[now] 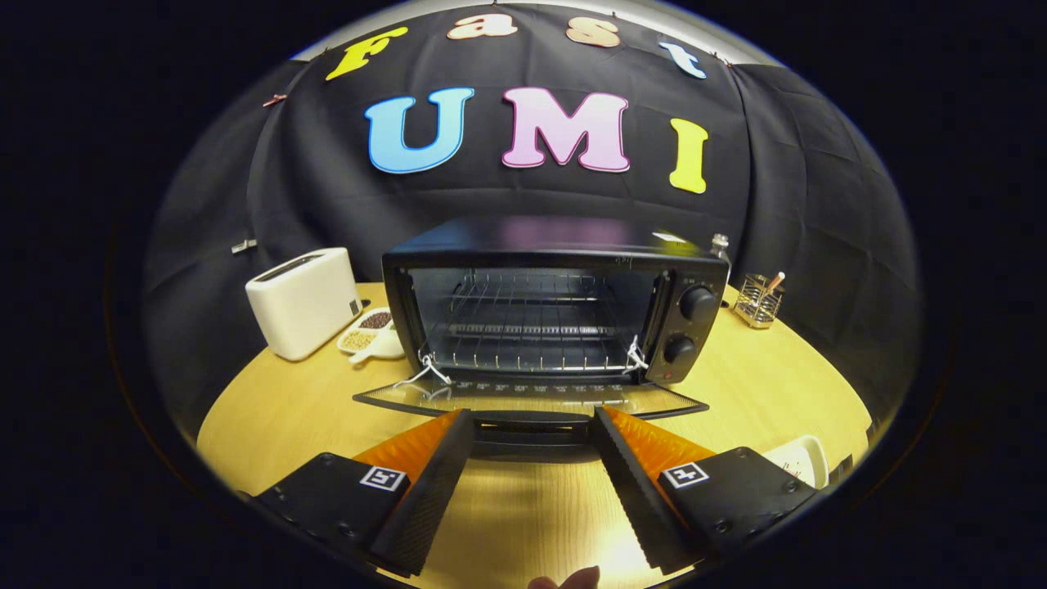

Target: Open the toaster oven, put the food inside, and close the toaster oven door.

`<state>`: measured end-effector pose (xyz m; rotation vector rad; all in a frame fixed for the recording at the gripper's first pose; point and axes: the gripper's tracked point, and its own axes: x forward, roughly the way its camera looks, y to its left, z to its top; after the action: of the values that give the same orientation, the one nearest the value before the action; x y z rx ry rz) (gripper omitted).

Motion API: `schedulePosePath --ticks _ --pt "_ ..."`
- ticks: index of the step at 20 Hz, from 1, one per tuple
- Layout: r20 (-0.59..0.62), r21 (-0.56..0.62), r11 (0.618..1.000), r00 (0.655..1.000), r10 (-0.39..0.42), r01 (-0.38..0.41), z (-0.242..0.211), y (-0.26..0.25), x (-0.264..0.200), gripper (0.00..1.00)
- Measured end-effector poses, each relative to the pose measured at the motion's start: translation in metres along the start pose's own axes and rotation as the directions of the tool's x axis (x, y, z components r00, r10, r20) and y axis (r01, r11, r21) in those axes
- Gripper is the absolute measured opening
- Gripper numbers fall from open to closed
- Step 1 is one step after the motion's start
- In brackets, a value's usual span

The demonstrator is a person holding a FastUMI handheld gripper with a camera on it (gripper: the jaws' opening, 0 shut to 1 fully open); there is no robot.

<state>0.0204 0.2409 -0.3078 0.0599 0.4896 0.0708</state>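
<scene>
A black toaster oven (556, 303) stands on the wooden table straight ahead of my gripper (532, 421). Its glass door (532, 397) lies folded down flat toward me, and the door handle (532, 423) sits right between my fingertips. Inside, a wire rack (523, 331) is bare. The fingers stand wide apart with nothing pressed between them, so the gripper is open. Two knobs (695, 304) sit on the oven's right panel.
A white toaster (304, 301) stands left of the oven, with a small white dish of beans (372, 331) beside it. A wire holder (757, 301) sits at the back right. A white object (806, 460) lies by my right finger. The round table's edge (213, 417) curves near.
</scene>
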Motion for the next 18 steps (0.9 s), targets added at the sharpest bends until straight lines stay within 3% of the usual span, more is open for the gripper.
schedulePosePath --ticks 4,11,18 --pt "-0.093 0.021 1.0 0.996 0.007 -0.005 -0.029 0.0 0.0 0.97" --pt "-0.148 0.006 1.0 0.989 0.019 -0.018 -0.043 -0.005 -0.009 0.97" --pt "-0.179 0.023 0.987 0.971 0.158 -0.157 -0.018 -0.023 -0.047 0.98"
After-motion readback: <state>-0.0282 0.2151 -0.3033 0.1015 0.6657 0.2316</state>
